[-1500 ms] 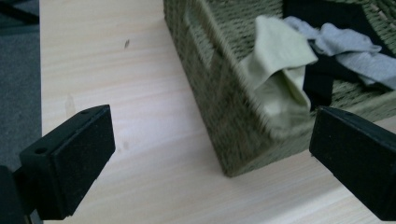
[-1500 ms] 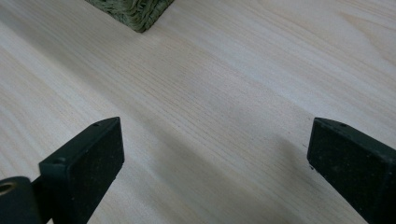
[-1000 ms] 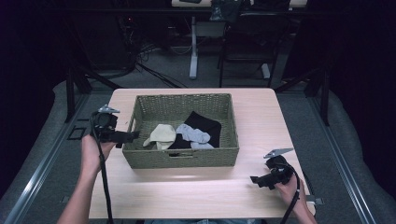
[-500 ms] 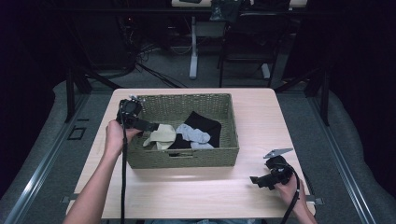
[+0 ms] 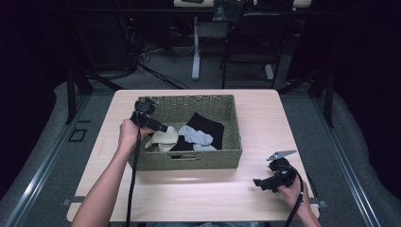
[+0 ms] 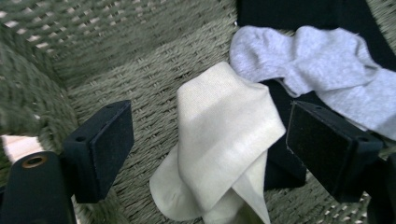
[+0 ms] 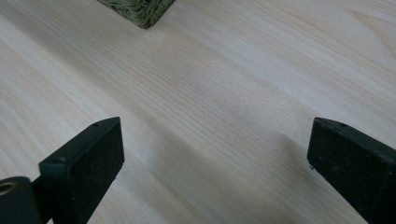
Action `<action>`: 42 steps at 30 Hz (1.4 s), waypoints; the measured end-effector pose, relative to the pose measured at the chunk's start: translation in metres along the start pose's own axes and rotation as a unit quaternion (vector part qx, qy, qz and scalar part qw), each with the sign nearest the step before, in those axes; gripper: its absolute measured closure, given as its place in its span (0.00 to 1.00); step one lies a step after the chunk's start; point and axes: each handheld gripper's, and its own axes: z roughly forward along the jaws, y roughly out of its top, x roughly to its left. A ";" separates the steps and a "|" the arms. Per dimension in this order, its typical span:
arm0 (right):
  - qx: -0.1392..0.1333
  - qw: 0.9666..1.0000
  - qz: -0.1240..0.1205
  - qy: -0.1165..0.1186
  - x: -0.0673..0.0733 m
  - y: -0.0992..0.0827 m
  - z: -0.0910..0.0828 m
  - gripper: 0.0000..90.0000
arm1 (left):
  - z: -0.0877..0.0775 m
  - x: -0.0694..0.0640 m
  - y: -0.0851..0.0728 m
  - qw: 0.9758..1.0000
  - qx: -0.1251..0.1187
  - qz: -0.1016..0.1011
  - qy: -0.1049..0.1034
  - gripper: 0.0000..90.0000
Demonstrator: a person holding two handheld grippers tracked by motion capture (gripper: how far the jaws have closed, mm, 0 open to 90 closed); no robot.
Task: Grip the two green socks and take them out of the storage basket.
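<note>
Hovering inside the woven basket (image 5: 198,158), the left gripper (image 6: 210,144) spreads its jaws wide, empty, astride a cream sock (image 6: 224,135) lying lengthwise between them. The right gripper (image 7: 217,163) gapes empty over bare surface (image 7: 210,84).

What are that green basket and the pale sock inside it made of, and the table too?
The olive-green woven basket looks like twisted fibre or paper cord, matte, judging by its ropey strands. The cream sock seems a soft fine knit, perhaps cotton, creased in limp folds. The pale table looks like light wood or wood-look laminate, with straight grain lines.
</note>
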 end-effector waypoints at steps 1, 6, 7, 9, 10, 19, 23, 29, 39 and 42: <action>-0.001 1.000 -0.003 0.000 0.000 0.000 0.000 0.03 | 0.002 0.000 0.001 1.000 0.004 0.001 0.002 0.19; -0.003 1.000 -0.003 -0.001 0.001 0.000 0.000 0.03 | 0.016 0.000 0.004 0.999 0.033 -0.001 -0.002 0.33; -0.003 1.000 -0.003 0.000 0.001 0.000 -0.001 0.03 | 0.021 0.000 0.006 0.999 0.042 -0.003 0.001 0.34; -0.003 1.000 -0.003 -0.001 0.000 0.000 -0.001 0.03 | 0.026 -0.001 0.008 0.999 0.050 -0.009 0.004 0.37; -0.003 1.000 -0.003 -0.001 0.000 0.000 -0.001 0.03 | 0.026 -0.001 0.008 0.999 0.050 -0.009 0.004 0.39; -0.003 1.000 -0.003 -0.003 0.000 0.000 0.000 0.04 | 0.036 -0.002 0.011 0.997 0.073 -0.011 0.005 0.60; -0.002 1.000 -0.003 0.000 0.000 0.000 -0.001 0.04 | 0.032 -0.003 0.010 0.998 0.059 -0.008 0.001 0.76; -0.003 1.000 -0.005 0.000 0.000 0.000 -0.001 0.04 | 0.019 -0.008 0.009 0.999 0.040 0.015 0.004 0.95; -0.003 1.000 -0.004 -0.004 0.000 0.000 0.000 0.04 | -0.004 -0.012 0.011 1.000 0.008 0.030 0.000 0.96; -0.002 1.000 -0.004 -0.004 0.000 0.000 -0.001 0.04 | -0.013 -0.013 0.013 1.000 -0.001 0.030 -0.002 0.96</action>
